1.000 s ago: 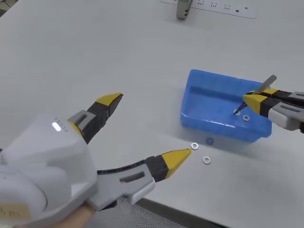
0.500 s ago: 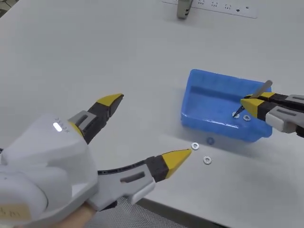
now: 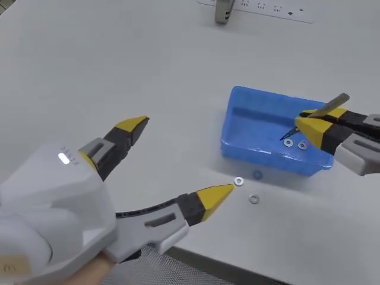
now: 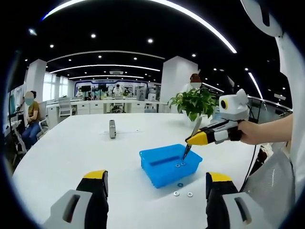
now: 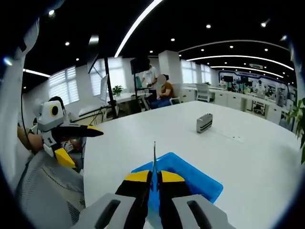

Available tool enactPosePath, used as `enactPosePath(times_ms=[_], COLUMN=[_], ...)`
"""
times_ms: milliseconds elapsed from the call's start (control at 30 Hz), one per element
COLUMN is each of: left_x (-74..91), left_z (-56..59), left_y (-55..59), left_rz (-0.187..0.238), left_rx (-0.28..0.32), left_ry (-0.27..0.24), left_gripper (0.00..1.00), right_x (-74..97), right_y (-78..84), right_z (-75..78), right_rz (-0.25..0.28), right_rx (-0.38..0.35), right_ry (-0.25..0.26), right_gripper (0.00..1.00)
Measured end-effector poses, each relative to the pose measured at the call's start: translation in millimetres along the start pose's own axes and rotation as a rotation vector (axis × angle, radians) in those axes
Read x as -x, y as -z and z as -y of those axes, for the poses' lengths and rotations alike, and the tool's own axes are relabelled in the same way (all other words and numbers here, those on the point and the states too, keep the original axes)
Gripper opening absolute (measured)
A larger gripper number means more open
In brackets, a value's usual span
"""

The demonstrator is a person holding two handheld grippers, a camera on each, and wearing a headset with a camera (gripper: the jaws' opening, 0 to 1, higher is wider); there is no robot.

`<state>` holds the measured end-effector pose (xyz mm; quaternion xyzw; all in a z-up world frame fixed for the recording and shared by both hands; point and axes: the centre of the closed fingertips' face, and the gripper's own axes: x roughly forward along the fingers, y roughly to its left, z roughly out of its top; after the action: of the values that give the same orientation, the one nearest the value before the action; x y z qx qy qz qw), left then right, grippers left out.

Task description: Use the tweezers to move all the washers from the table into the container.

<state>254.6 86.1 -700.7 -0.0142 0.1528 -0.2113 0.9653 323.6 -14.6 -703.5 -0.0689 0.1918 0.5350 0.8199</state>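
A blue container (image 3: pixel 261 122) stands on the white table (image 3: pixel 148 65), with two washers (image 3: pixel 288 142) inside near its front wall. My right gripper (image 3: pixel 306 123) is shut on the tweezers (image 3: pixel 333 105), whose dark tip hangs just above those washers. Two more washers (image 3: pixel 238 181) lie on the table in front of the container, with a small blue ring (image 3: pixel 257 174) beside them. My left gripper (image 3: pixel 175 159) stands open and empty, one fingertip close to the table washers. From the left gripper view, the tweezers (image 4: pixel 189 145) point down into the container (image 4: pixel 164 167). The right gripper (image 5: pixel 153 175) sits over the container (image 5: pixel 195 183).
A grey block (image 3: pixel 224 10) and a white power strip (image 3: pixel 267 8) lie at the table's far edge. The near table edge runs just below the left gripper. Desks, a potted plant (image 4: pixel 194 102) and people (image 5: pixel 157 88) are in the room beyond.
The tweezers' tip, down by a washer in the container before, now stands a little above it, and two washers lie free there. The left gripper has held still.
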Motion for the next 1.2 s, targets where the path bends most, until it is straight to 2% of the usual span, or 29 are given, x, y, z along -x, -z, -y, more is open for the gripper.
enactPosePath(times_ms=[100,200,400,633,900,1200], left_x=[-0.1,-0.1,0.1,0.3,0.2,0.0], left_z=[0.5,0.4,-0.9,-1.4,-0.6,0.3], left_y=[0.4,0.9,0.9,1.2,0.7,1.3], left_rz=[-0.002,-0.004,-0.003,-0.006,-0.003,-0.006], left_rx=[-0.001,-0.001,-0.004,-0.006,-0.004,-0.008], left_ry=[0.003,0.003,-0.004,-0.005,0.0,0.001], left_gripper=[0.86,0.85,0.85,0.85,0.85,0.85], right_x=[-3.0,-8.3,-18.6,-26.9,-29.6,-30.5], right_y=[6.6,17.7,36.0,53.2,60.5,66.1], right_z=[-20.3,-27.6,-22.0,-20.2,-23.6,-22.1], right_rz=[-0.009,-0.031,-0.058,-0.109,-0.136,-0.145], right_rx=[-0.001,-0.001,-0.031,0.013,0.063,0.068], right_ry=[-0.054,-0.075,-0.063,-0.058,-0.061,-0.062], right_gripper=[0.03,0.03,0.03,0.03,0.03,0.03])
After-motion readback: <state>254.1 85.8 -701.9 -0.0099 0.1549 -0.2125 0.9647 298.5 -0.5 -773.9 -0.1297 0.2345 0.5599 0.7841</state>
